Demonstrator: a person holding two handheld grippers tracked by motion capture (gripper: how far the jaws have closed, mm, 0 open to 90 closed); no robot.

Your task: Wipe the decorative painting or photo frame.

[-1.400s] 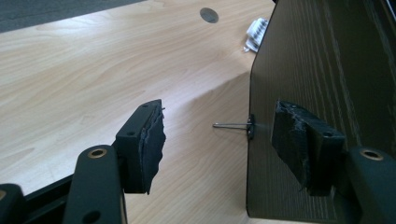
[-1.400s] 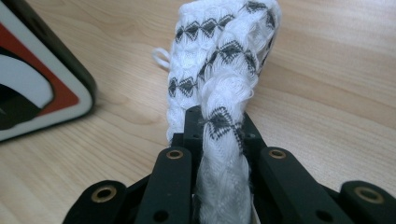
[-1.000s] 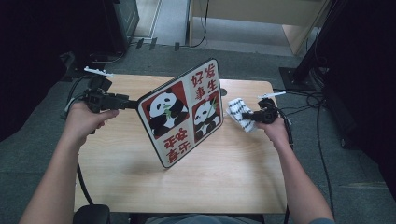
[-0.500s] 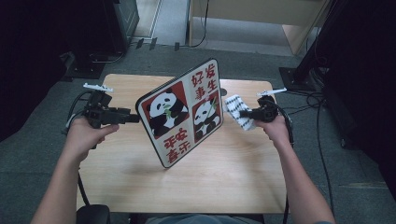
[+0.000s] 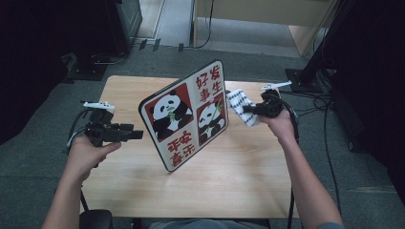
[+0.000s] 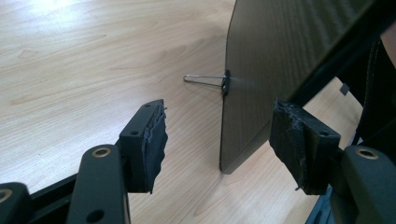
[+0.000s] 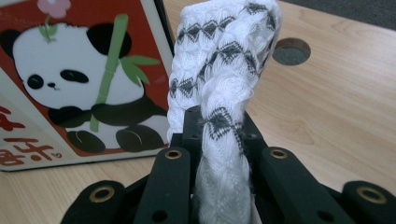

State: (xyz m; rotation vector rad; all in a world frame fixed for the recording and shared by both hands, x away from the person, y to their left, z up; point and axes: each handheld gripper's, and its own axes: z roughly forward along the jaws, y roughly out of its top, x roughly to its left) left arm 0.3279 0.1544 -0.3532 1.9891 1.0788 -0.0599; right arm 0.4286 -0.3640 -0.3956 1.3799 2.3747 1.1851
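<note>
A square panda board [image 5: 184,114] with red panels and Chinese characters stands tilted on the wooden table [image 5: 248,167]. My left gripper [image 5: 137,135] is open just left of the board's lower left edge. In the left gripper view the board's dark back [image 6: 280,56] and its thin wire prop [image 6: 203,80] lie beyond the spread pads [image 6: 152,137], and nothing is gripped. My right gripper [image 5: 248,110] is shut on a white cloth [image 5: 239,106] with a black pattern, held against the board's right edge. In the right gripper view the cloth [image 7: 224,70] rises beside the panda picture [image 7: 84,84].
A round cable hole [image 7: 291,50] is cut in the tabletop behind the cloth. Dark equipment stands and cables [image 5: 329,114] lie on the floor around the table. Bare wood [image 5: 224,191] stretches in front of the board.
My left gripper has come down and toward the near side, away from the board's upper left edge. My right gripper has lifted the cloth slightly, closer to the board. The board has stayed put.
</note>
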